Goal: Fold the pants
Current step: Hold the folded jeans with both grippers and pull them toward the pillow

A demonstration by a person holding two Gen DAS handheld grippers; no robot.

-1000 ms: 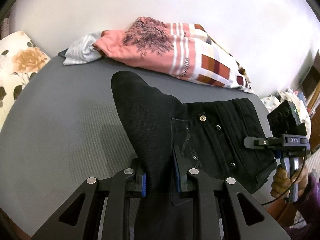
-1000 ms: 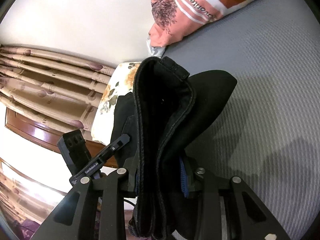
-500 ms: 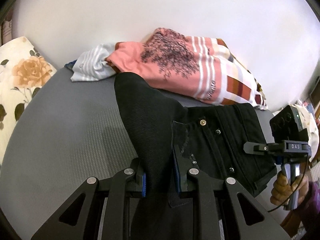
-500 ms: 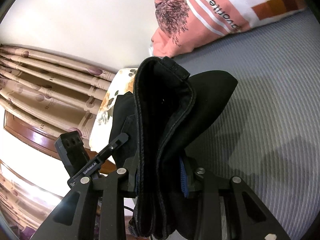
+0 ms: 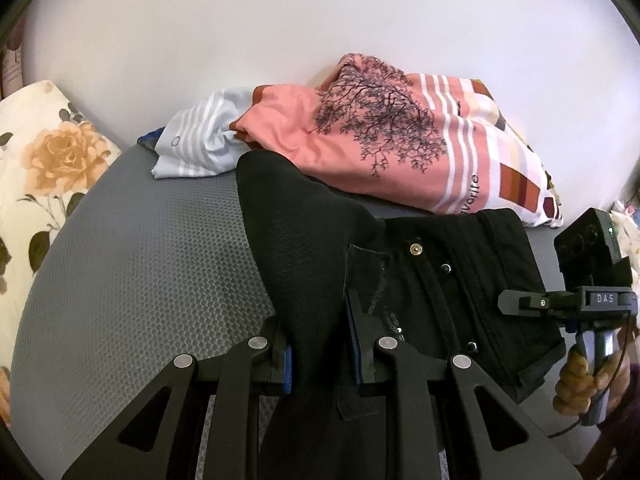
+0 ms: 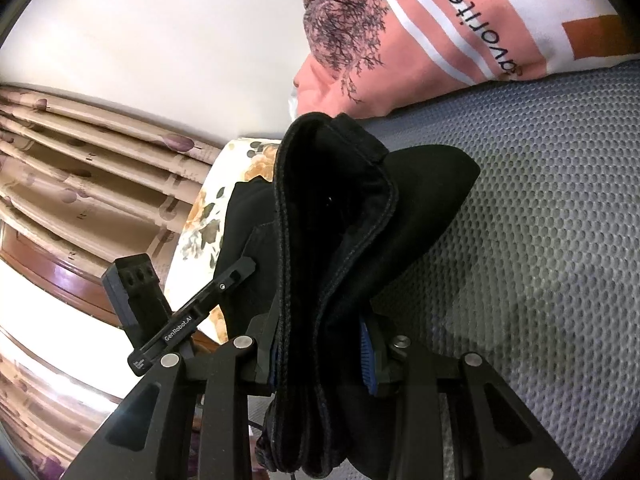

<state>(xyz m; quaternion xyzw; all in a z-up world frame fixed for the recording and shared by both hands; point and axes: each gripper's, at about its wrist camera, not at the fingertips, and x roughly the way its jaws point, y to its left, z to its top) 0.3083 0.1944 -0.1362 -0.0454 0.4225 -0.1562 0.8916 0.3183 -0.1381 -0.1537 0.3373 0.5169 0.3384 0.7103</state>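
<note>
Pants (image 5: 316,280) of black cloth hang bunched between the blue pads of the left gripper (image 5: 320,350), which pinches them tight; their waistband with metal buttons spreads to the right of it, toward the right gripper (image 5: 520,303), gripped by a hand (image 5: 578,384) at the frame's edge. In the right wrist view the right gripper (image 6: 320,354) clamps a thick fold of the same pants (image 6: 332,240), seams and layers stacked upright between its pads, while the left gripper (image 6: 244,268) shows at the left. Below the cloth lies a grey textured mattress (image 5: 160,260). Farther off, a pink striped pillow (image 5: 380,144) with a tree print rests against the white wall (image 5: 320,20), a pale striped cloth (image 5: 200,144) beside it and a floral pillow (image 5: 44,160) at the far left.
</note>
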